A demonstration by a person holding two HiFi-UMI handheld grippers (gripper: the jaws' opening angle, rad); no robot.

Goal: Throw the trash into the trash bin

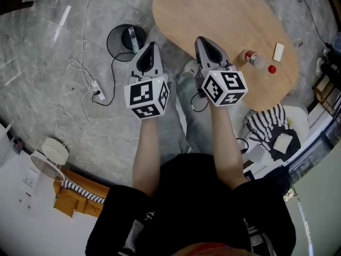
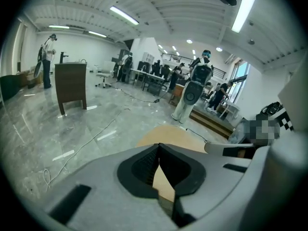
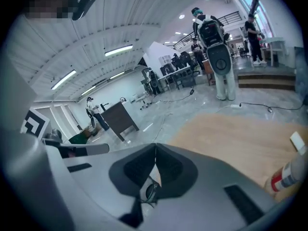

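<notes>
A grey marbled floor (image 1: pixel 64 47) runs through a wide, strip-lit hall, with loose white cables (image 1: pixel 80 71) trailing over it at the left of the head view. An oval, light wooden table (image 1: pixel 224 15) fills that view's upper right. A round black trash bin (image 1: pixel 127 39) stands on the floor beside the table's left end. Both grippers are held side by side at the middle of the frame. The left gripper (image 1: pixel 151 46) has its jaws pressed together at the tips, with nothing between them. The right gripper (image 1: pixel 201 39) is likewise closed and empty, and its tip reaches over the table's near edge. A clear plastic bottle (image 1: pixel 258 62) with a red cap lies on the table to the right of the right gripper, apart from it, and a small white card (image 1: pixel 278 51) lies just beyond the bottle. The trash bin sits just to the upper left of the left gripper's tip.
</notes>
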